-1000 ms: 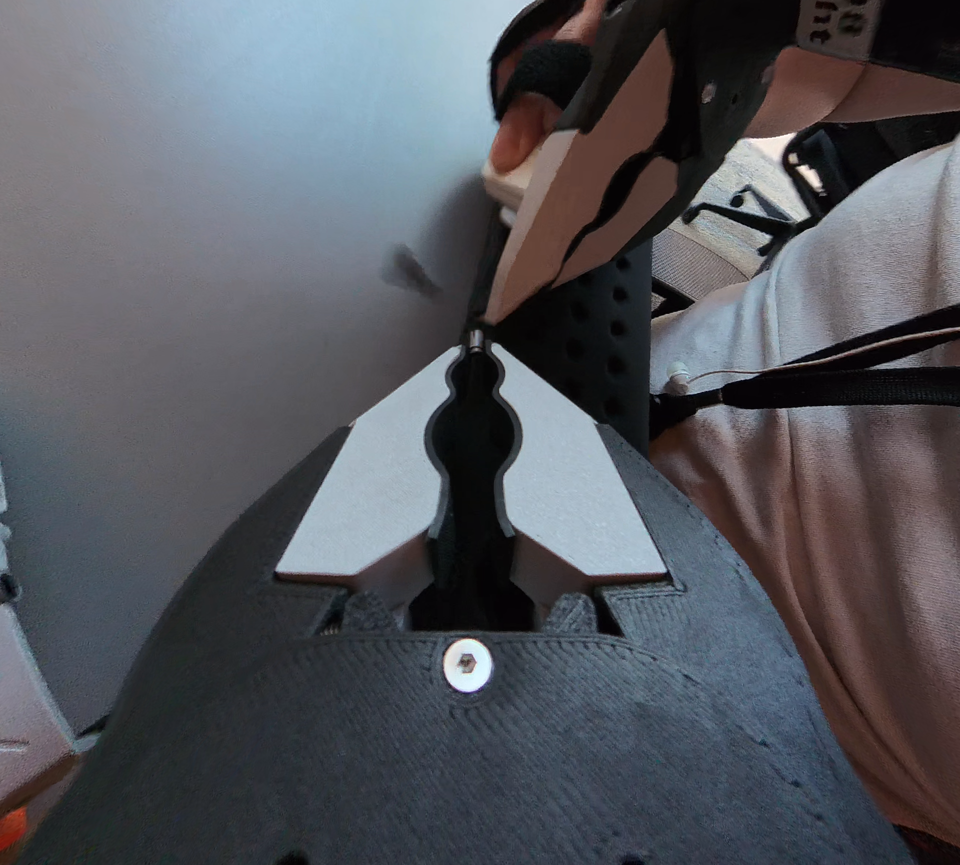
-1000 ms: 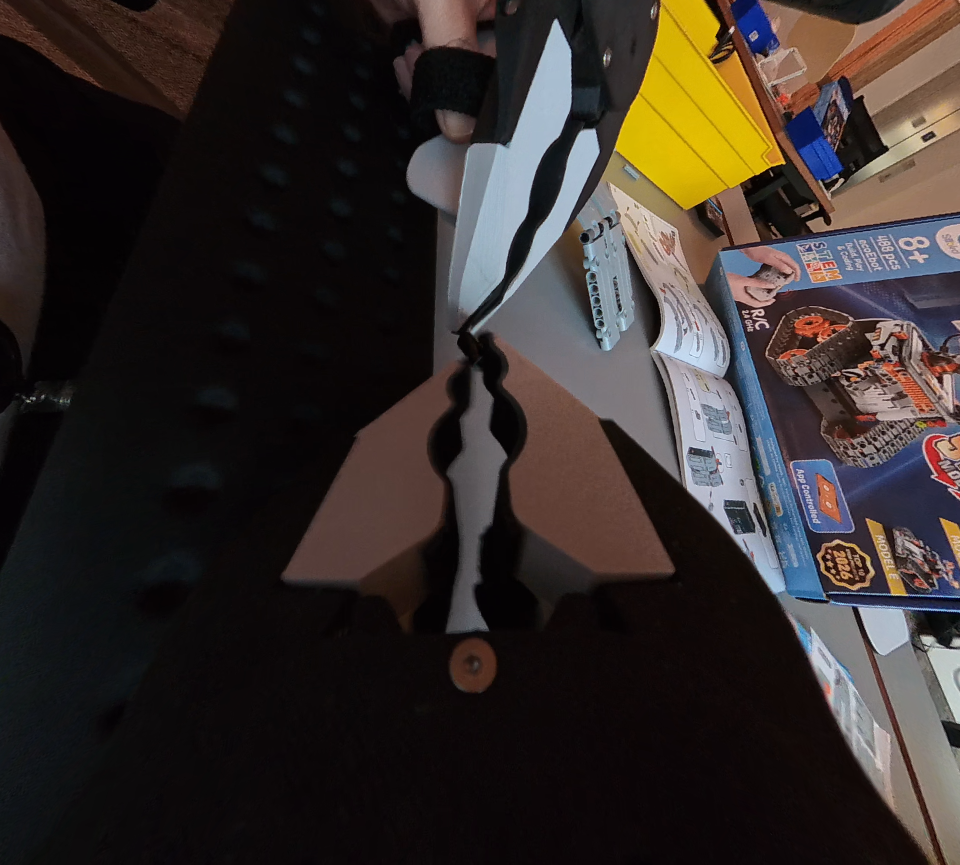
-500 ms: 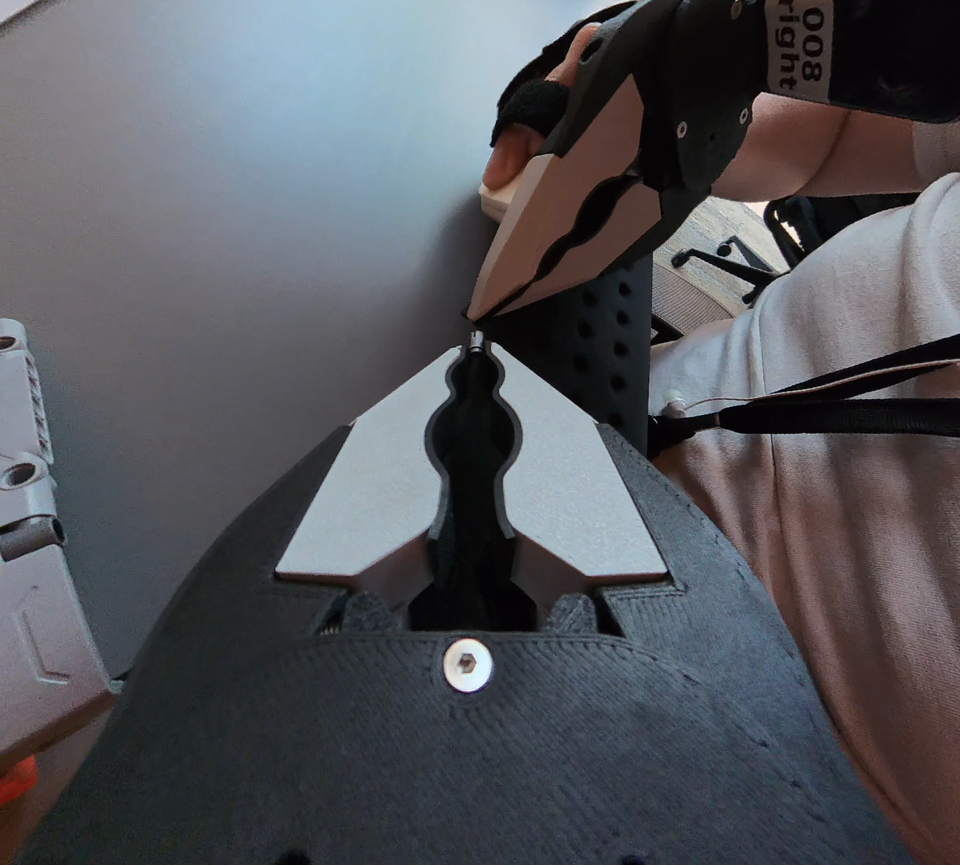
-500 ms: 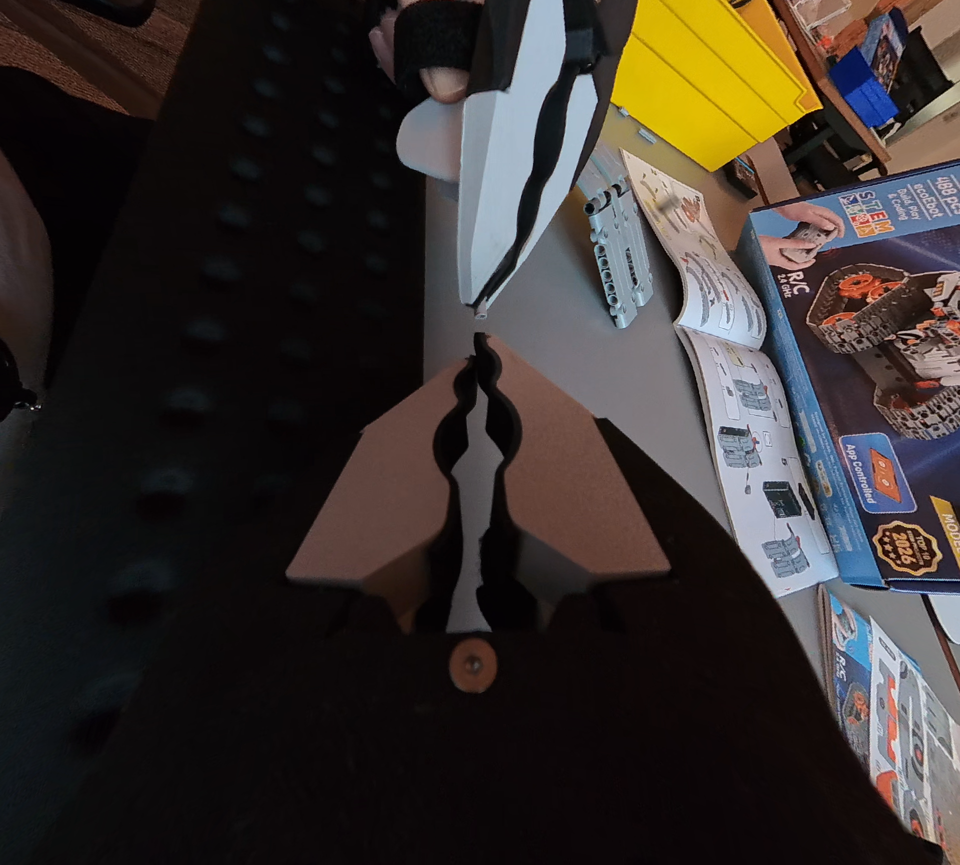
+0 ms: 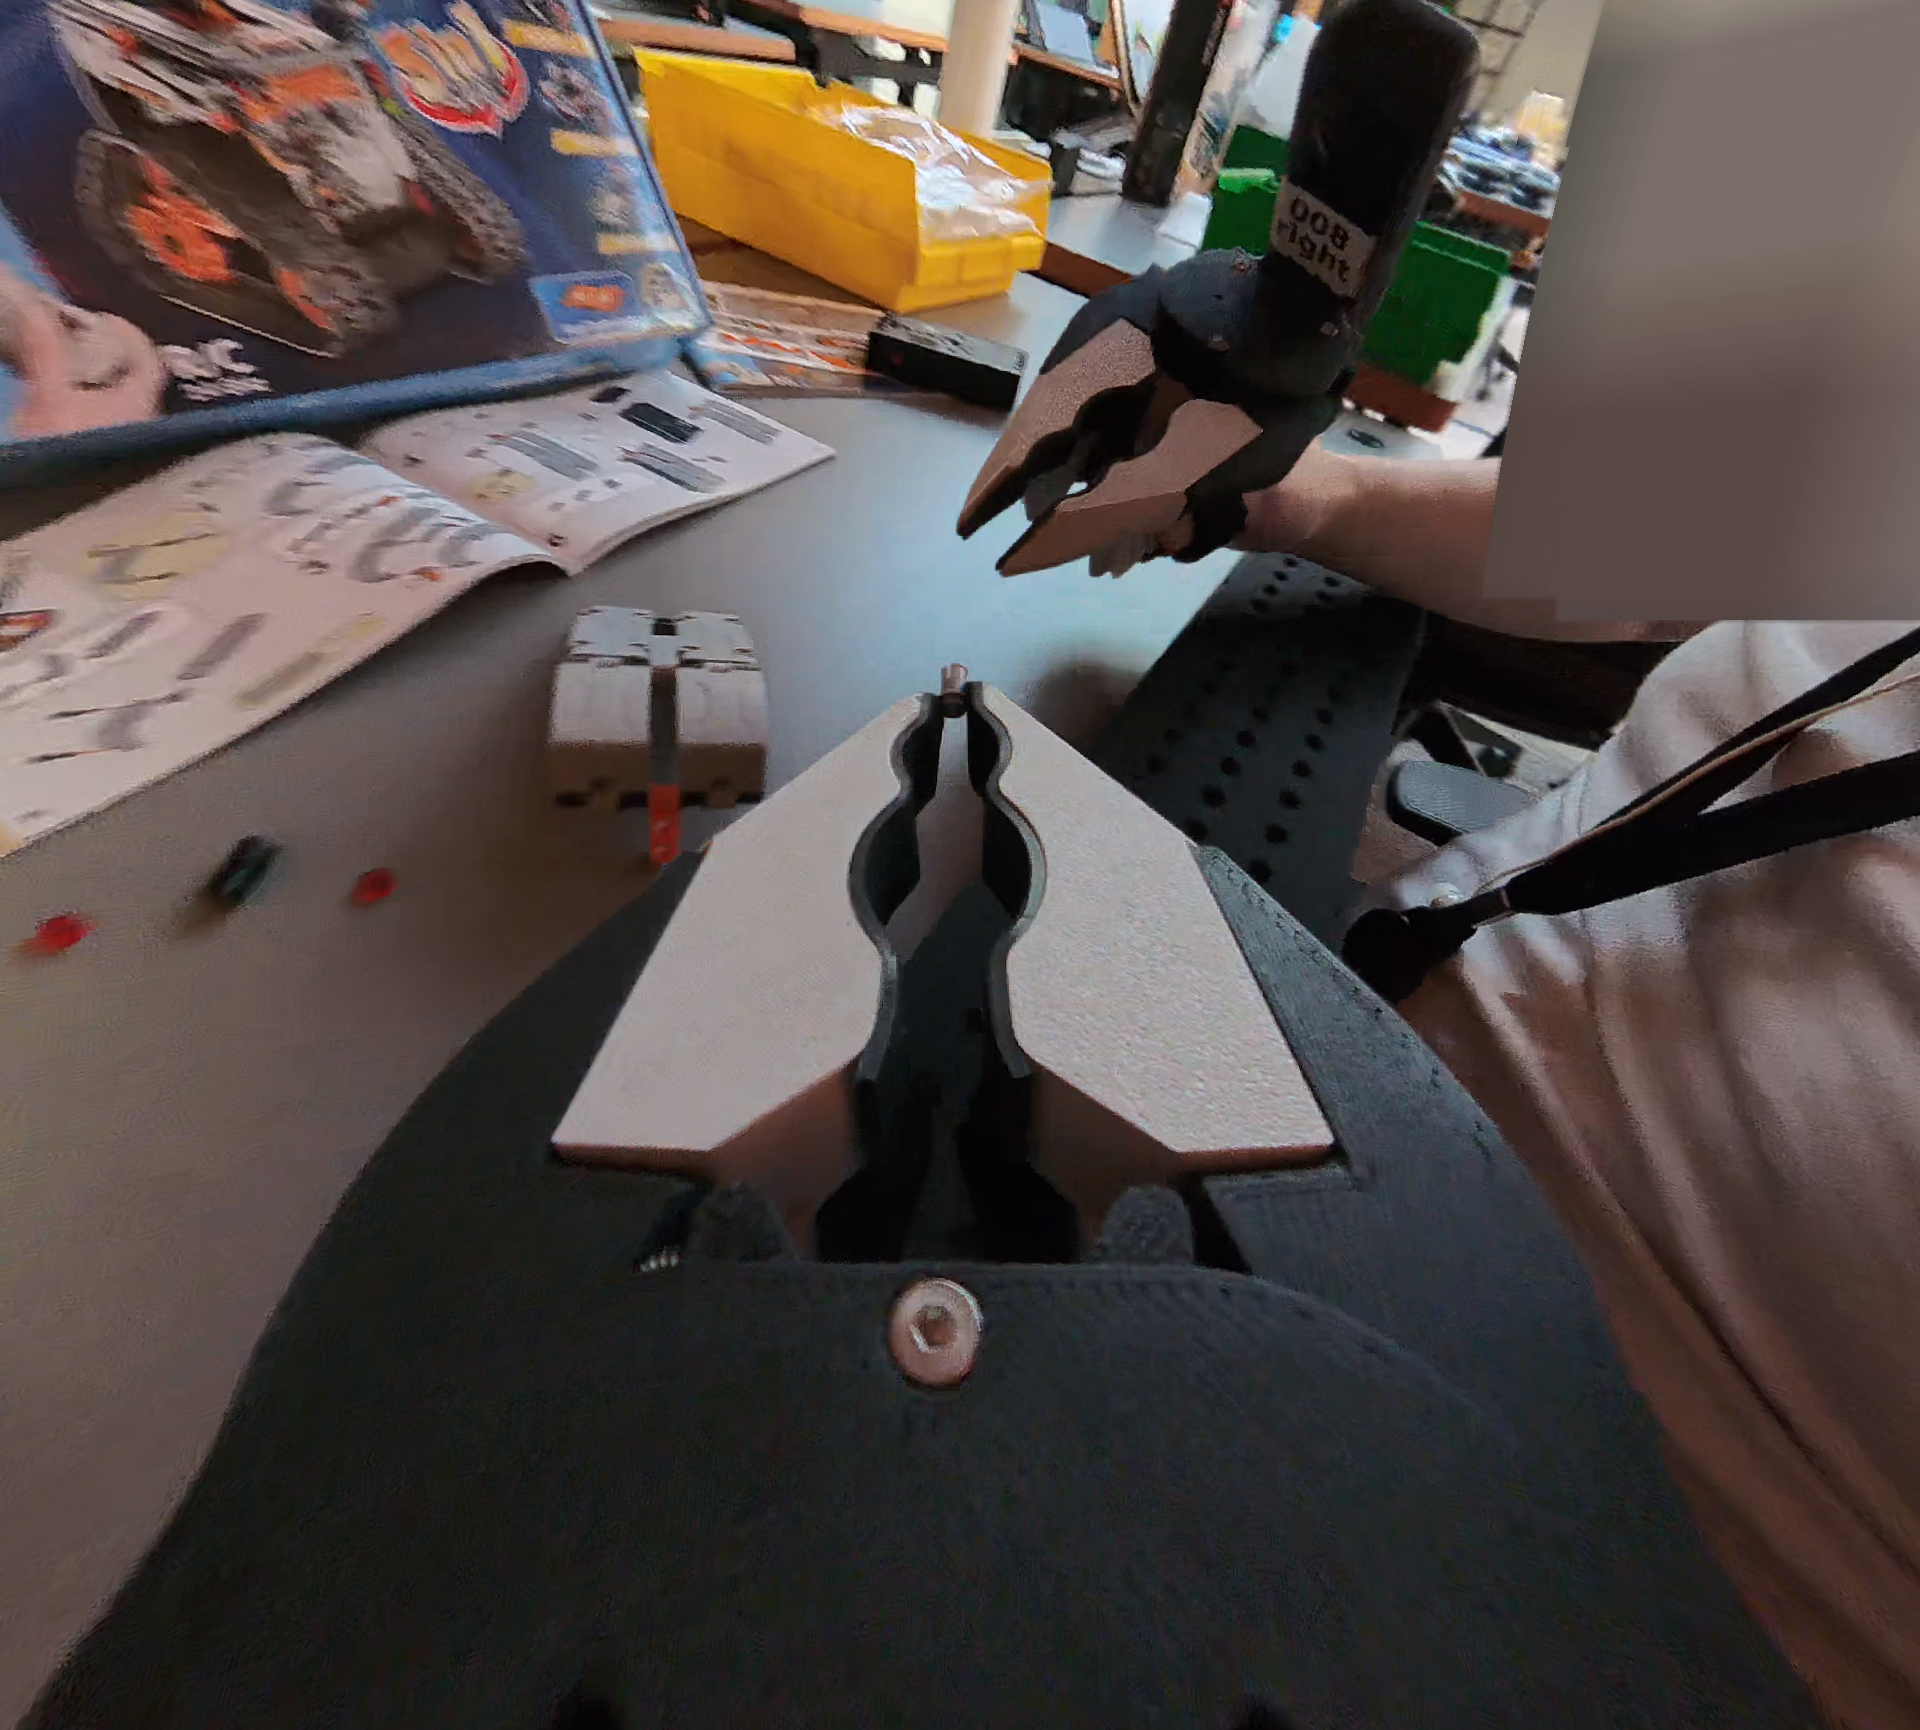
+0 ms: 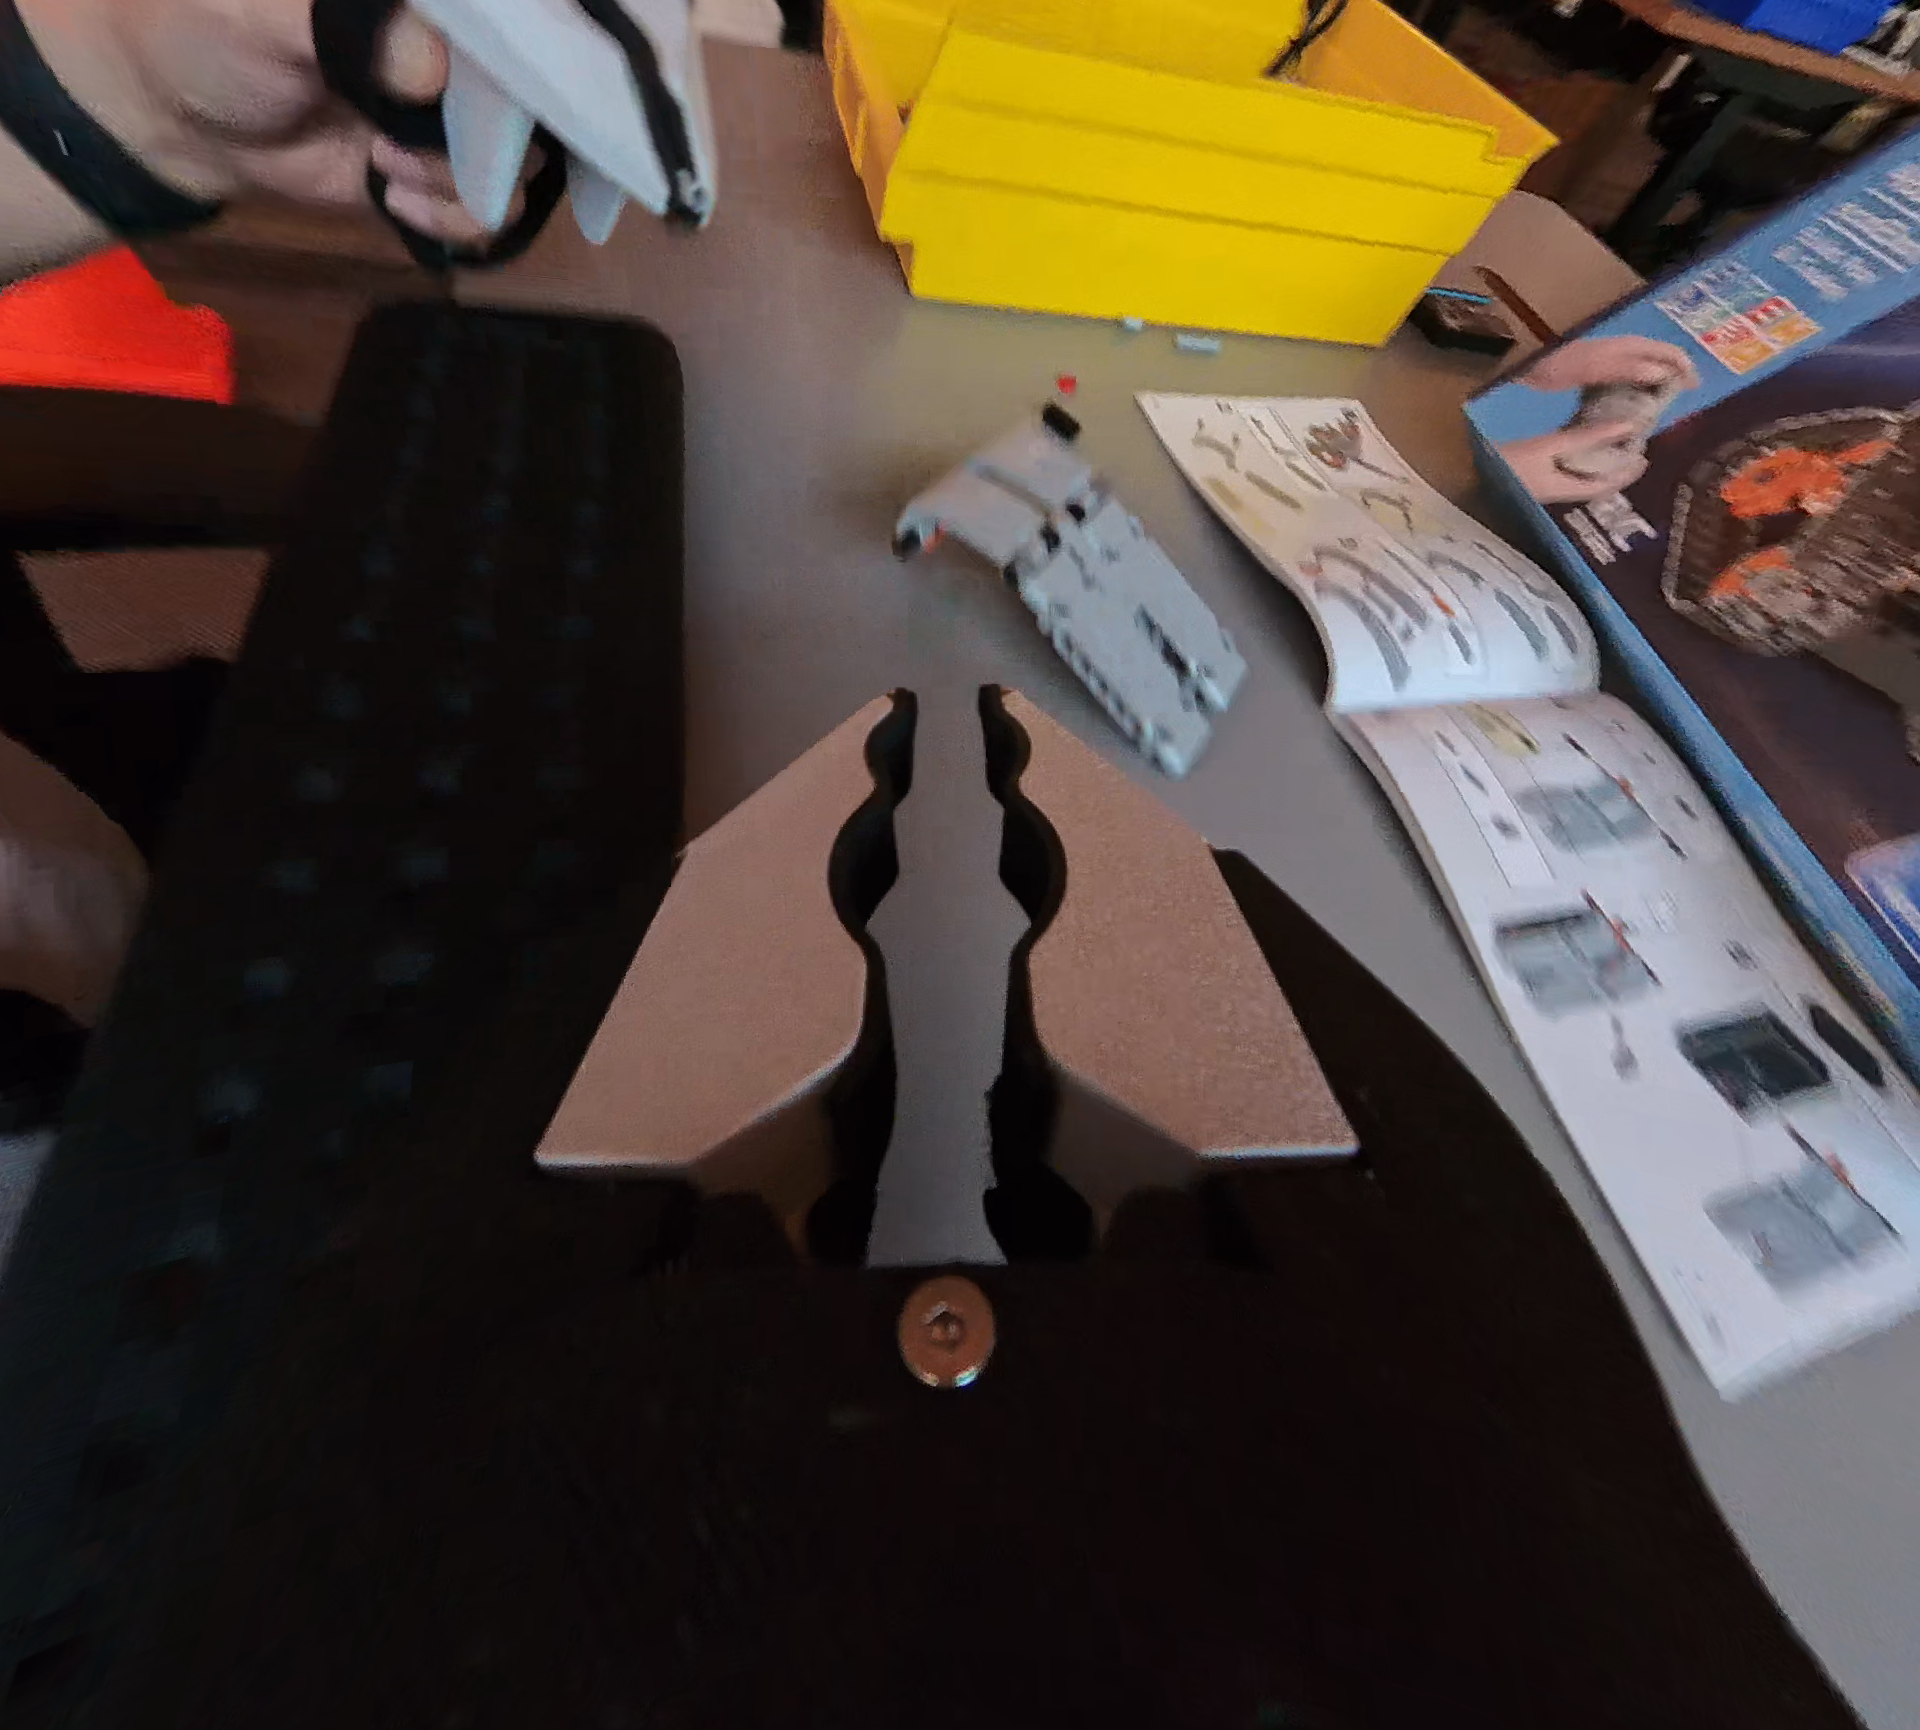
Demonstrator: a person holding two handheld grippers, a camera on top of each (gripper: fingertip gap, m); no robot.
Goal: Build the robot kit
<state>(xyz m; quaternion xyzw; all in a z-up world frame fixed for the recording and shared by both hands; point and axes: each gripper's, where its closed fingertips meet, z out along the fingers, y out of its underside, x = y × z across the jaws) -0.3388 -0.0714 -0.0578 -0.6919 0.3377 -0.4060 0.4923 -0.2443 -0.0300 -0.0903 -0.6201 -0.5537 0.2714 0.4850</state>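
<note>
My left gripper is shut on a small grey pin that sticks out of its tips, held above the grey table. It also shows in the right wrist view, top left, in a hand. My right gripper is open and empty, above the table near a grey brick assembly. In the left wrist view the right gripper hangs apart, up and to the right, jaws slightly parted. The assembly lies just left of my left fingertips.
A black perforated plate lies at the table's near edge. An open instruction booklet, a blue toy box and a yellow bin stand beyond. Small red and dark loose pieces lie on the left. The gap from one gripper's tips to the other's is roughly 12 centimeters. My left tips are roughly 11 centimeters from the black perforated plate.
The two grippers were tip to tip at the pin; they have drawn apart. The right gripper has opened and backed off. The left keeps the pin. Both views swung toward the table.
</note>
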